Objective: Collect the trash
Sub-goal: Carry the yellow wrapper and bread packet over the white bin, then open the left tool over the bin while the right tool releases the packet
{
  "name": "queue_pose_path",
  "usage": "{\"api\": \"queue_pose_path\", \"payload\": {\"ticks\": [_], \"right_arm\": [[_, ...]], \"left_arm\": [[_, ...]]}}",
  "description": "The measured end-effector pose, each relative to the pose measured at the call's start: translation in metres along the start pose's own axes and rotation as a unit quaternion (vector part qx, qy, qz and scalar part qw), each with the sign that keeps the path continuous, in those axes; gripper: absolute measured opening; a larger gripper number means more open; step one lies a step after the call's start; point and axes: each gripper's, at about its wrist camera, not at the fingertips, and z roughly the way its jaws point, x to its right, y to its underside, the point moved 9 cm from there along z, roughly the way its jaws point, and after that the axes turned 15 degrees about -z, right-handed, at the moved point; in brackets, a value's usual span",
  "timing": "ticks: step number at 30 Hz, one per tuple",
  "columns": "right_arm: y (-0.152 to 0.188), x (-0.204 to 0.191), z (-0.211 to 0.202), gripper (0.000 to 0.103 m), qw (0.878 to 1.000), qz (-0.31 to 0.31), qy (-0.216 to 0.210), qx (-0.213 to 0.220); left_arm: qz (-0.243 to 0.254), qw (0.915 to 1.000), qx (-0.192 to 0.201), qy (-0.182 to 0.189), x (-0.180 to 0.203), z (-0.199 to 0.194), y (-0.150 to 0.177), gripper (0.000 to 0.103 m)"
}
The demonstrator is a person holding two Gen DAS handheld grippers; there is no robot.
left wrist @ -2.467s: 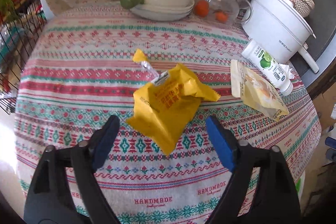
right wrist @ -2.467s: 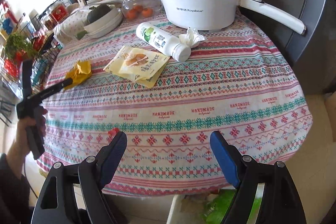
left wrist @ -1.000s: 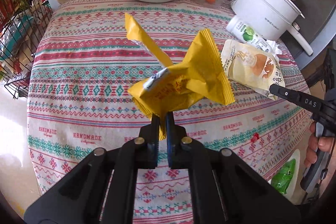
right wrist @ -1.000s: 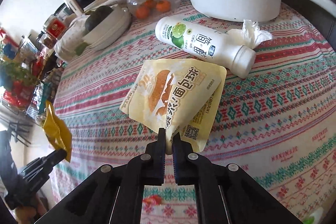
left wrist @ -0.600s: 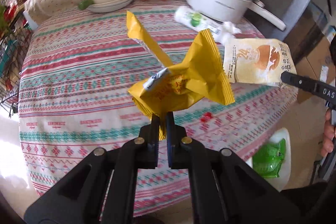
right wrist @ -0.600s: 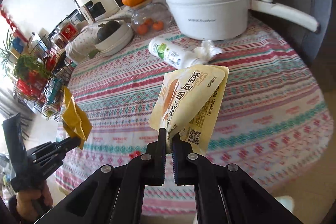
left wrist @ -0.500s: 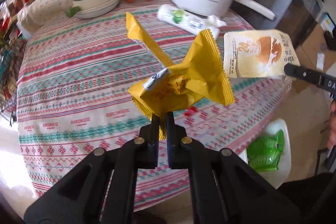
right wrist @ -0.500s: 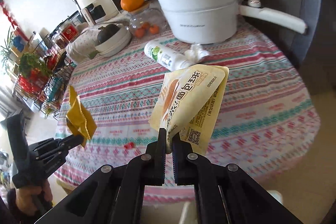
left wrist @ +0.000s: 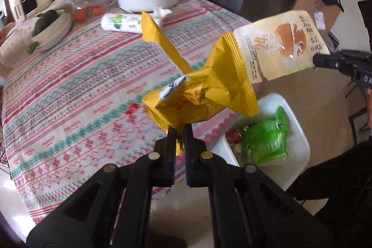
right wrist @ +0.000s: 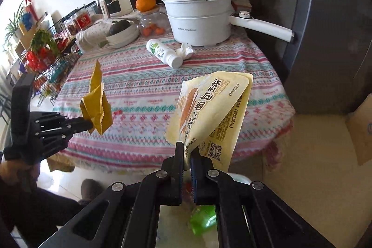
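Two pairs of jaws were each clamped on a wrapper. At the lower middle of the left wrist view, the left gripper (left wrist: 179,131) pinched the bottom edge of a crumpled yellow wrapper (left wrist: 200,94), which stood up at the frame's centre. In the right wrist view the right gripper (right wrist: 187,153) nipped the lower corner of a pale bread packet (right wrist: 209,113) that rose toward the middle right. Below the packet, at the bottom centre, a white bin (right wrist: 176,224) with green trash (right wrist: 202,222) showed between the gripper's arms. In the left view this bin (left wrist: 300,131) sat at the lower right, beside the table (left wrist: 69,90). On the table's striped cloth, upper middle, lay a white bottle (right wrist: 164,52) touching a crumpled tissue (right wrist: 185,50), with a white pot (right wrist: 200,18) behind them.
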Motion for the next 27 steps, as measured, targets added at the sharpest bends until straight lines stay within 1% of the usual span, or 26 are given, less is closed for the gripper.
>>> {"api": "queue_pose_path", "payload": {"ticks": [4,6,12,15,18,20,22,24,26,27], "right_arm": [[0.031,0.011,-0.016,0.007,1.000,0.002,-0.001,-0.005],[0.050,0.015,-0.018,0.007,1.000,0.006,-0.004,-0.017],[0.092,0.009,-0.013,0.007,0.998,-0.011,-0.014,-0.053],[0.107,0.007,-0.006,0.007,0.997,-0.018,-0.012,-0.071],[0.114,0.010,-0.006,0.007,0.997,-0.022,-0.003,-0.077],[0.117,0.014,-0.007,0.007,0.997,-0.020,0.000,-0.076],[0.118,0.017,-0.007,0.007,0.997,-0.016,0.001,-0.078],[0.119,0.020,-0.007,0.007,0.997,-0.012,0.001,-0.080],[0.120,0.021,-0.007,0.008,0.997,-0.009,0.002,-0.082],[0.120,0.022,-0.007,0.008,0.997,-0.008,0.003,-0.081]], "left_arm": [[0.038,0.9990,-0.023,0.008,0.025,0.010,0.025,0.007],[0.058,0.9976,-0.036,0.013,0.038,0.016,0.038,0.007],[0.123,0.9891,-0.079,0.019,0.080,0.039,0.078,0.007],[0.145,0.9848,-0.095,0.016,0.094,0.055,0.092,0.008],[0.159,0.9813,-0.108,0.010,0.101,0.068,0.102,0.010],[0.164,0.9799,-0.113,0.012,0.104,0.073,0.106,0.013],[0.168,0.9794,-0.111,0.013,0.106,0.076,0.107,0.025],[0.173,0.9782,-0.113,0.018,0.108,0.076,0.108,0.026],[0.176,0.9774,-0.116,0.018,0.108,0.076,0.109,0.033],[0.176,0.9773,-0.116,0.018,0.109,0.077,0.109,0.042]]}}
